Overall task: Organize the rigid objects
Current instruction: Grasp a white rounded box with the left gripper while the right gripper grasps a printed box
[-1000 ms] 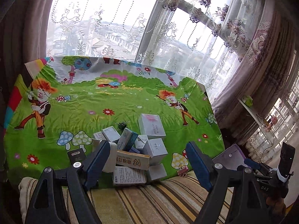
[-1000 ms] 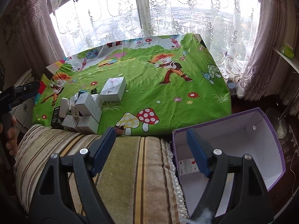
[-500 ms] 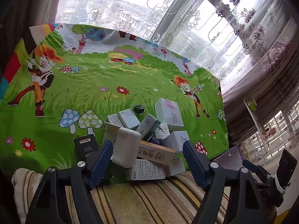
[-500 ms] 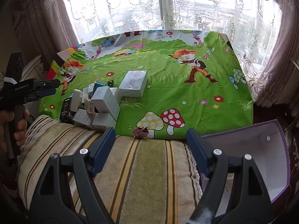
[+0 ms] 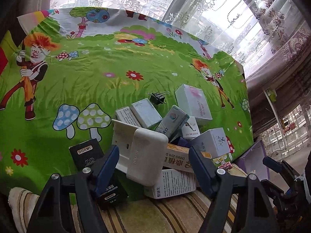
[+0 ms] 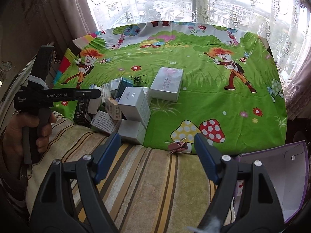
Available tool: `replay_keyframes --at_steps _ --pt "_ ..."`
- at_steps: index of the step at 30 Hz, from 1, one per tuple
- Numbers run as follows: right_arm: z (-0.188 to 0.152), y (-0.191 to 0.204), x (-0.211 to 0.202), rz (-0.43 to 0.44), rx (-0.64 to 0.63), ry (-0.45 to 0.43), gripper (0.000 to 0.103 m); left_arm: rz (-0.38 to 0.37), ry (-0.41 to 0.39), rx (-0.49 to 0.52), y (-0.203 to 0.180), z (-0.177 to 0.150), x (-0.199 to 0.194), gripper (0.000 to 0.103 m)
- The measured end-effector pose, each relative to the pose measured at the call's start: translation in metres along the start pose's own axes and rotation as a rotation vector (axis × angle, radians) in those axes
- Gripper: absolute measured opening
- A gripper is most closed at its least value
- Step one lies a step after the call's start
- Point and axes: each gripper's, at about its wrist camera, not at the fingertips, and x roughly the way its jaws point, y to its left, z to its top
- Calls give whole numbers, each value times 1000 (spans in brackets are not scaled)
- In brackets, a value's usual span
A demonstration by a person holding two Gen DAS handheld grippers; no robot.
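A heap of small cartons [image 5: 175, 126] lies at the near edge of the green cartoon cloth [image 5: 87, 81]; the right wrist view shows the cartons [image 6: 132, 106] too. On its near side rests a white rounded device [image 5: 143, 155]. My left gripper [image 5: 153, 161] hangs just over it with its jaws closing. The device sits between the pads, and the right pad is still clear of it. My right gripper [image 6: 155, 151] is open over the striped cushion [image 6: 147, 184], with nothing between its fingers. A purple box [image 6: 272, 184] with a white inside stands at its right.
A black DORMI box [image 5: 86, 153] and another black box [image 5: 110, 192] lie left of the heap. Behind it are a big white box [image 6: 168, 83] and a black binder clip [image 5: 158, 97]. A pink clip [image 6: 177, 146] lies at the cloth's edge. A hand [image 6: 29, 128] holds the left gripper.
The left gripper has dropped toward the heap, so the white device now sits between its narrower jaws. The right gripper has swung left, and the purple box has slid to the view's right edge.
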Motion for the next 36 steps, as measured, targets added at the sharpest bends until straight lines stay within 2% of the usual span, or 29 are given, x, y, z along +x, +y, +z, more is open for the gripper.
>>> replay_keyframes --at_steps 3,5,9,11,13,18,20,26,28,33,35,36 --pt "2 11 7 -6 -59 13 81 12 11 12 -1 0 4 73" --pt "4 24 10 -34 -154 13 81 12 20 15 -1 0 6 67" --pt "3 57 17 -115 -450 -23 81 9 31 15 0 0 9 56" --pt "1 70 23 -129 -573 -36 81 14 33 17 0 -1 9 47" --pt "1 82 28 -129 -666 -40 81 15 32 14 1 -1 9 43" --pt "-9 110 40 -167 -992 -89 81 0 23 3 3 -2 8 42" --pt "-11 115 49 -167 -1087 -80 81 -4 19 -1 4 -3 8 42" --pt "2 122 76 -122 -1185 19 70 -24 1 -17 8 -4 4 41" --pt "4 124 85 -134 -1215 49 64 -33 -3 -25 10 -4 3 41" --pt "-2 130 102 -187 -1326 123 61 -47 -15 -39 13 -3 2 41" --pt "-4 131 106 -192 -1349 150 58 -49 -19 -43 13 -3 1 41" --pt "-5 131 109 -199 -1354 160 53 -51 -20 -45 14 -4 0 41"
